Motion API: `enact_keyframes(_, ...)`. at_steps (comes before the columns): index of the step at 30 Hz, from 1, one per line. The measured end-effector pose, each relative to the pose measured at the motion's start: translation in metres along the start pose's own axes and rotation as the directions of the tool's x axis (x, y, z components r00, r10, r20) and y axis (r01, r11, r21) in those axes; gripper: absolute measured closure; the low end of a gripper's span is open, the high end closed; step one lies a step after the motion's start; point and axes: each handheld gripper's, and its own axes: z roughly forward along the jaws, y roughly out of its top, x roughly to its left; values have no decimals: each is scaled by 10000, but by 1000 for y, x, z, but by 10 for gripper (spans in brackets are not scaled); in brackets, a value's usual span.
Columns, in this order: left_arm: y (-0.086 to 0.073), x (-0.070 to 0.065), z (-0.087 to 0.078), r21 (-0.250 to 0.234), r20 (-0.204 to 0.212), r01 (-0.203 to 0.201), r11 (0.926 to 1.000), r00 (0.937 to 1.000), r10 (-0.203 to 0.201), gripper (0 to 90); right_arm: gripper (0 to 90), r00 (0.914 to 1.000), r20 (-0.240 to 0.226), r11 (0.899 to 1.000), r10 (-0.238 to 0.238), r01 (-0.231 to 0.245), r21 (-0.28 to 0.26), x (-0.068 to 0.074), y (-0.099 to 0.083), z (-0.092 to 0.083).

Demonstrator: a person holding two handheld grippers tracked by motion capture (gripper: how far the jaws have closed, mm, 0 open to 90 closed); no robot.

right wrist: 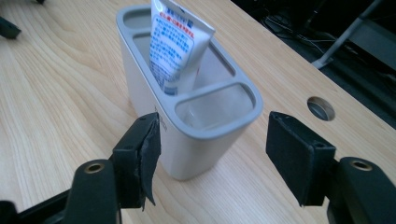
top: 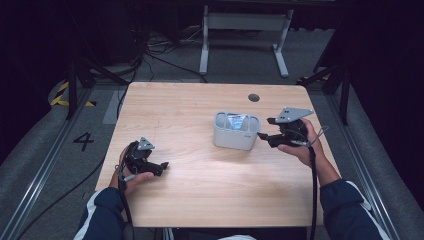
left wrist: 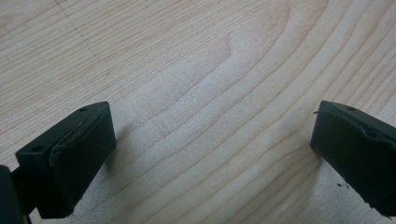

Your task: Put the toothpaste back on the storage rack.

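A grey compartmented holder (top: 236,131) stands on the wooden table (top: 190,200), right of centre. A white tube with blue print (right wrist: 173,49) leans upright in the middle compartment of the holder (right wrist: 187,107). My right gripper (top: 263,136) is open just right of the holder; in the right gripper view (right wrist: 212,154) its jaws straddle the near end without touching it. My left gripper (top: 164,166) rests low at the table's left front, open, with only bare wood between its jaws (left wrist: 212,149).
A round cable hole (top: 254,97) sits in the table's far right part. Beyond the table stand a white desk frame (top: 245,30), cables on the floor and black tripod legs. A floor rail runs along each side.
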Motion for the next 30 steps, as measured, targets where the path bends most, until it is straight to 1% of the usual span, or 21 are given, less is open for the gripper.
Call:
enact_keyframes(6,0,0,0,0,0,-1,10000,10000,1,3,353,9998,123,9996,-155,152,247,-1,-14,-11)
enact_keyframes(10,0,0,0,-2,4,-9,10000,10000,9,3,348,9997,202,9993,-152,145,345,-1,-25,-17)
enact_keyframes(13,0,0,0,4,1,-8,10000,10000,8,3,340,9992,317,9979,-242,223,605,-1,-35,-21)
enact_keyframes(19,0,0,0,2,3,-2,10000,10000,2,3,335,9988,481,9967,-56,17,816,-5,-58,-28)
enact_keyframes(22,0,0,0,-2,4,-11,10000,10000,11,3,328,9984,569,9949,12,-70,1006,-6,-72,-31)
enact_keyframes(23,0,-1,0,9,29,85,10000,10000,-85,3,327,9985,555,9949,7,-63,1003,-6,-75,-32)
enact_keyframes(24,0,0,0,1,3,-7,10000,10000,7,3,324,9986,533,9945,64,-120,1042,-6,-80,-33)
enact_keyframes(25,0,-1,0,38,61,148,9999,9999,-148,3,322,9987,495,9939,151,-204,1084,-5,-84,-35)
enact_keyframes(26,0,0,0,0,1,-12,10000,10000,12,3,321,9986,497,9938,194,-247,1085,-5,-88,-36)
enact_keyframes(27,0,0,0,0,6,-3,10000,10000,3,3,320,9984,502,9932,269,-324,1121,-4,-93,-36)
enact_keyframes(28,0,-1,0,19,41,106,9999,9999,-106,3,318,9980,551,9929,314,-375,1133,-3,-98,-37)
enact_keyframes(29,0,0,0,0,5,-1,10000,10000,1,3,317,9980,554,9930,315,-376,1116,-3,-103,-38)
enact_keyframes(30,0,0,0,1,0,3,10000,10000,-3,3,314,9977,549,9928,407,-466,1105,-2,-108,-39)
